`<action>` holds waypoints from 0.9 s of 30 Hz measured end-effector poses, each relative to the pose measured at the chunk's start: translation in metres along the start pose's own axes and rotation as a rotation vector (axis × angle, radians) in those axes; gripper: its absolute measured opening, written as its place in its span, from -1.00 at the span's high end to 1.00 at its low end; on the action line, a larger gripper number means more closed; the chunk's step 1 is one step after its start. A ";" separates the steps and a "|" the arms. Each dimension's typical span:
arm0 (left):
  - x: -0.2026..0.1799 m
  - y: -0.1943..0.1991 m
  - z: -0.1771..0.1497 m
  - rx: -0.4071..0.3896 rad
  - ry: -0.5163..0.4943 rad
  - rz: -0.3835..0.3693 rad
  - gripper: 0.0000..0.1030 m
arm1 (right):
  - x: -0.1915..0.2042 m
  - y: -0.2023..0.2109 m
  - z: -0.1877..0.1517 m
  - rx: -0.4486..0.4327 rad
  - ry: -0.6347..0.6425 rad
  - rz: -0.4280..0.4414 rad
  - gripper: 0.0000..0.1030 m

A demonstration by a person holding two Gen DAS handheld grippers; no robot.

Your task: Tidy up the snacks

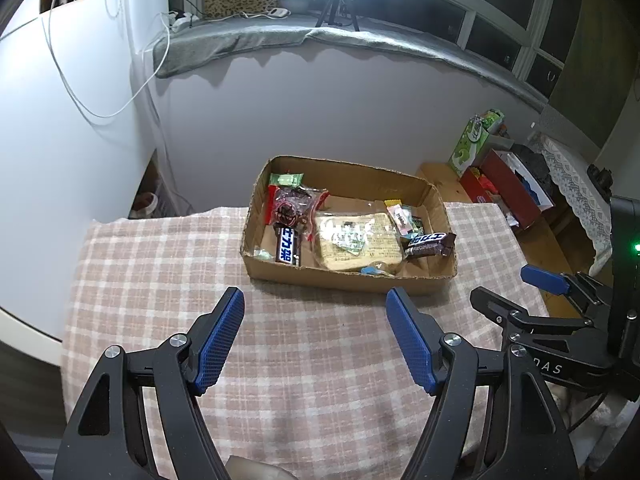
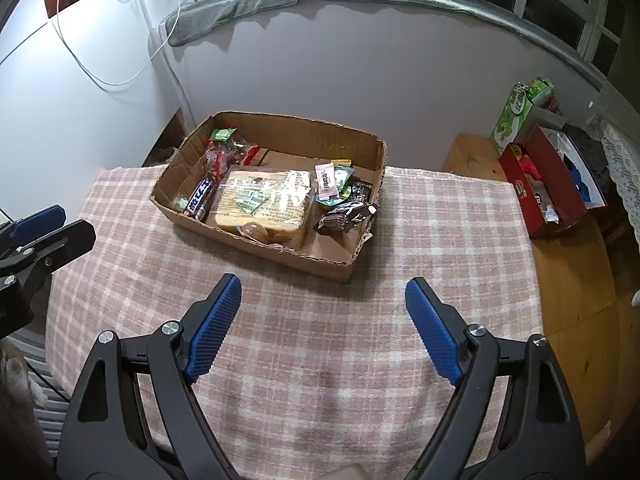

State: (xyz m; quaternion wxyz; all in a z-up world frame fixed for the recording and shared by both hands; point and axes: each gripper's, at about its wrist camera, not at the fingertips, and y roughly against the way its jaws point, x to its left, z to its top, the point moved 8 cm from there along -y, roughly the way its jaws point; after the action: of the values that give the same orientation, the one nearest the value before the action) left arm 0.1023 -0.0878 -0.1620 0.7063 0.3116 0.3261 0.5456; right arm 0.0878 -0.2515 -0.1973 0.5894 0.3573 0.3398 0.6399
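A shallow cardboard box (image 1: 352, 280) stands on the checked tablecloth (image 1: 168, 272); it also shows in the right wrist view (image 2: 288, 258). Inside lie a large cracker pack (image 1: 356, 244) (image 2: 264, 200), a blue chocolate bar (image 1: 287, 250) (image 2: 200, 198), a dark brown bar (image 1: 430, 243) (image 2: 348, 214), a red bag (image 1: 294, 206) and small candies (image 2: 332, 178). My left gripper (image 1: 316, 296) is open and empty, above the cloth just short of the box. My right gripper (image 2: 322, 286) is open and empty, also in front of the box; it shows at the right of the left wrist view (image 1: 516, 284).
A wooden bench (image 2: 576, 280) at the right holds a red box (image 2: 548, 184) of odds and ends and a green carton (image 2: 514, 118). A white wall stands close behind the table. Cables hang down the wall at the left. The left gripper's fingers (image 2: 44, 216) show at the left edge.
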 end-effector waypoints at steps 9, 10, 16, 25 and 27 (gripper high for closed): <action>-0.001 0.002 -0.001 -0.002 0.001 -0.004 -0.43 | 0.000 0.000 -0.001 0.002 0.002 0.001 -0.68; -0.001 0.002 -0.001 0.000 0.001 -0.006 -0.43 | 0.000 0.000 -0.001 0.002 0.001 0.001 -0.68; 0.000 0.007 0.001 -0.005 0.015 -0.003 -0.43 | 0.000 0.000 -0.002 0.004 0.001 -0.001 -0.68; 0.003 0.005 -0.001 0.005 0.023 0.020 -0.43 | 0.001 0.001 -0.007 0.008 0.012 -0.008 -0.68; 0.003 0.005 0.000 0.006 0.025 0.017 -0.42 | 0.002 0.000 -0.006 0.008 0.018 -0.010 -0.68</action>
State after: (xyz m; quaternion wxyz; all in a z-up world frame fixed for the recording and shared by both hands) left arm 0.0994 -0.0840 -0.1583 0.6967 0.3096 0.3337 0.5544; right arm 0.0820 -0.2495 -0.2001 0.5883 0.3520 0.3493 0.6388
